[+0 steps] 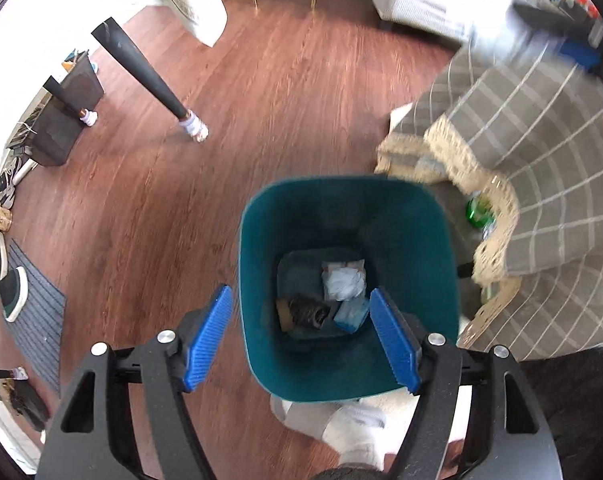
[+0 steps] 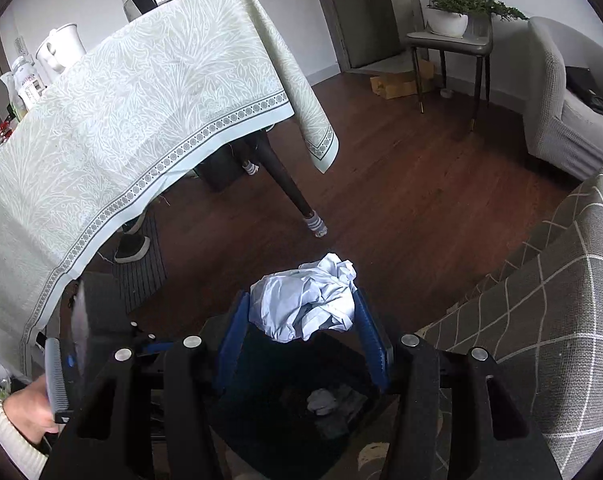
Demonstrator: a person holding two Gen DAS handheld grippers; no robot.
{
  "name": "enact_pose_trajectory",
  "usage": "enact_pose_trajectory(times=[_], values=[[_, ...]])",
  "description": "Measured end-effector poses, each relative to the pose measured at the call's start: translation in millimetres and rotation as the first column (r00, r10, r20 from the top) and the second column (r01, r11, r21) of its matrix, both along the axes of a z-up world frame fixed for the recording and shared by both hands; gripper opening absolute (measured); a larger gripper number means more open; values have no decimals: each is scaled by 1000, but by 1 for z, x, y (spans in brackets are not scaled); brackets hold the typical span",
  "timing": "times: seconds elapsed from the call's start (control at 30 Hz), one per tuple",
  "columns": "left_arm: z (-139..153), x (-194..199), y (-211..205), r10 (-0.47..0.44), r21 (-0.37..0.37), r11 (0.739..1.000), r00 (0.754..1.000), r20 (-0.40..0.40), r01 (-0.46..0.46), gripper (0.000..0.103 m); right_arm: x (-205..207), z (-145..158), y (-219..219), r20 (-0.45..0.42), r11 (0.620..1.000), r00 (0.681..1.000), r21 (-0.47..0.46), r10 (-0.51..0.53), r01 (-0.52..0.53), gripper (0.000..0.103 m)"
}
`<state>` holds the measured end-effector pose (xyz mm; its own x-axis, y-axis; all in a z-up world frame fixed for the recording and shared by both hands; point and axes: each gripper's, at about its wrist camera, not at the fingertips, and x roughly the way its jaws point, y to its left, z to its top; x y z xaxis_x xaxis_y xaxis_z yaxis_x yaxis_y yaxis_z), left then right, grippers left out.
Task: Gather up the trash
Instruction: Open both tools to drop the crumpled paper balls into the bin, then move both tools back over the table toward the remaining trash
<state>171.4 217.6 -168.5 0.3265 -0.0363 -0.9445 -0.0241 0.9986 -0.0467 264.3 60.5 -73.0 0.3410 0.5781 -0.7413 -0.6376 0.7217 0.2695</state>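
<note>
1. Trash: crumpled white paper wad (image 2: 307, 300), creased and bunched, w/ a faint bluish cast, was pinched between the blue pads of the right gripper (image 2: 301, 312), held above the dark bin (image 2: 285, 412) below it.
2. Teal bin (image 1: 257, 248), squarish w/ rounded corners, stood on the wood floor (image 1: 205, 168), just beside a grey checked cover (image 1: 541, 168).
3. Left gripper (image 1: 301, 340) hung over the bin mouth w/ jaws spread wide, nothing between the ribbed blue pads (image 1: 207, 340).
4. Bin contents, counted from the left wrist view: 3 pieces – 1 white crumpled wrapper (image 1: 343, 280), 1 dark crushed item (image 1: 307, 312), 1 pale blue flat packet (image 1: 352, 314). All lay on the bin bottom, close together.
5. Green bottle (image 1: 477, 210): 1, lay by the cover's edge, right of the bin; partly blurred.
6. Table legs (image 1: 141, 76): 2 in the left wrist view, dark, each w/ a white sock on its foot.
7. Patterned tablecloth (image 2: 121, 120) draped over the table in the right wrist view.
</note>
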Motion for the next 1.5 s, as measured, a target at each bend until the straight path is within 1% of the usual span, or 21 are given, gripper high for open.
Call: enact_pose_trajectory(times=[0.17,0.27,0.3,0.37,0.5,0.63,0.77,0.9,1.03,1.1,1.3,1.33,1.43,1.5], values=[[29,-8,12,56,-39,998,993,100,-52,74,4,-22,6,-32,998,999,-69,7,-9,53],[45,-11,17,65,-24,998,986,153,-62,74,3,-33,12,-50,995,999,-95,21,-26,53],[51,-13,19,80,-31,997,982,172,-75,74,2,-36,14,-51,994,998,-105,26,-31,53],[63,-15,25,114,-71,992,972,205,-101,73,0,-43,20,-52,990,998,-133,37,-43,53],[79,-16,30,158,-105,985,953,260,-135,71,-6,-64,30,-80,980,995,-183,61,-75,53],[92,-15,28,169,-106,984,938,301,-144,68,-16,-80,43,-101,966,990,-230,97,-118,53],[101,-14,27,187,-127,980,926,328,-153,62,-26,-90,51,-112,953,985,-260,129,-154,53],[114,-16,27,206,-174,973,913,353,-152,56,-31,-99,54,-129,941,982,-290,141,-174,53],[129,-19,18,191,-168,977,900,392,-134,50,-35,-108,54,-141,926,978,-325,156,-194,53],[136,-19,16,192,-174,976,893,407,-131,49,-38,-110,54,-140,919,977,-340,162,-201,53],[161,-21,11,217,-228,966,862,457,-122,48,-48,-110,51,-113,901,974,-370,197,-226,55],[164,-22,8,223,-238,964,859,461,-122,48,-50,-110,49,-114,899,972,-372,203,-232,55],[165,-18,2,232,-263,958,858,458,-118,48,-54,-108,44,-107,896,972,-377,210,-235,65],[166,-16,-5,230,-256,959,858,460,-120,48,-57,-105,41,-103,897,972,-374,213,-236,66]])
